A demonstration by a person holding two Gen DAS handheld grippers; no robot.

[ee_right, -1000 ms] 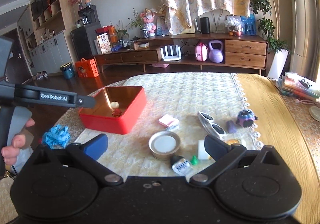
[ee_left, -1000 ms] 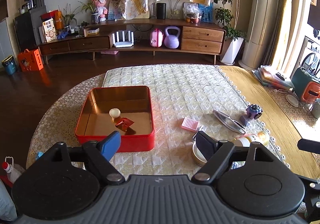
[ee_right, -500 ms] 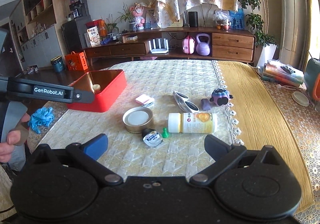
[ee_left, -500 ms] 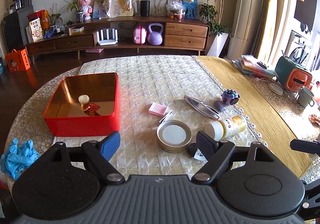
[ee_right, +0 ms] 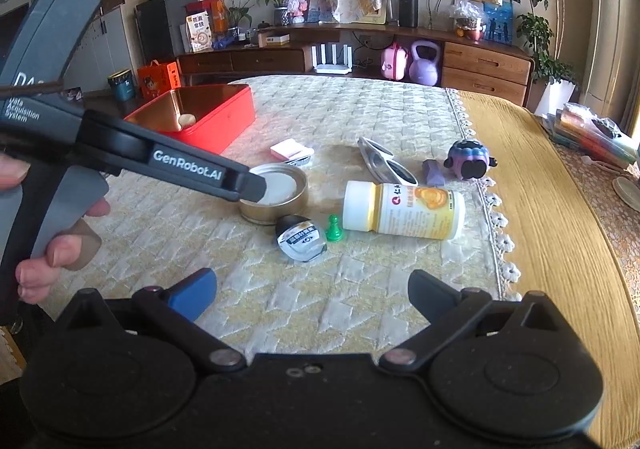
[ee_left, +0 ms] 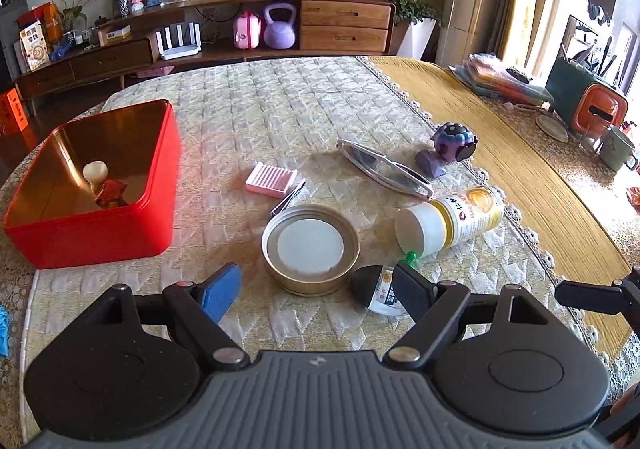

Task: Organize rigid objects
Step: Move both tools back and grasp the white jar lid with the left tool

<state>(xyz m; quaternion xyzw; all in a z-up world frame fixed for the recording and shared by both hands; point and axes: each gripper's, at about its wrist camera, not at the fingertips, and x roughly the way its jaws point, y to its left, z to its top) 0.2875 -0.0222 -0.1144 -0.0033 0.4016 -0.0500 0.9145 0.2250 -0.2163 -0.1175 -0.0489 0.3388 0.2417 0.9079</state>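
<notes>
Close to the cameras, the left gripper is hanging over the quilted cloth on the table, and its fingers are standing wide apart with nothing between them. Off to its right, the right gripper is also hanging low over the cloth, and its fingers are spread wide and holding nothing too. A person's hand is wrapping around the grey handle of the left gripper. Just past the left fingers, a round tin lid is lying flat with its white inside facing up. Beside it, a small black-capped bottle is lying on its side, and a tiny green pawn is standing right next to it. A white and yellow bottle is lying on its side just beyond the pawn. A little farther away, a pink ridged block is sitting near a thin metal clip. White sunglasses are lying folded near a purple toy. Over on the left, a red tin box is sitting open with a small cream ball and a red thing inside. Far away, a wooden shelf is holding a purple kettlebell.
</notes>
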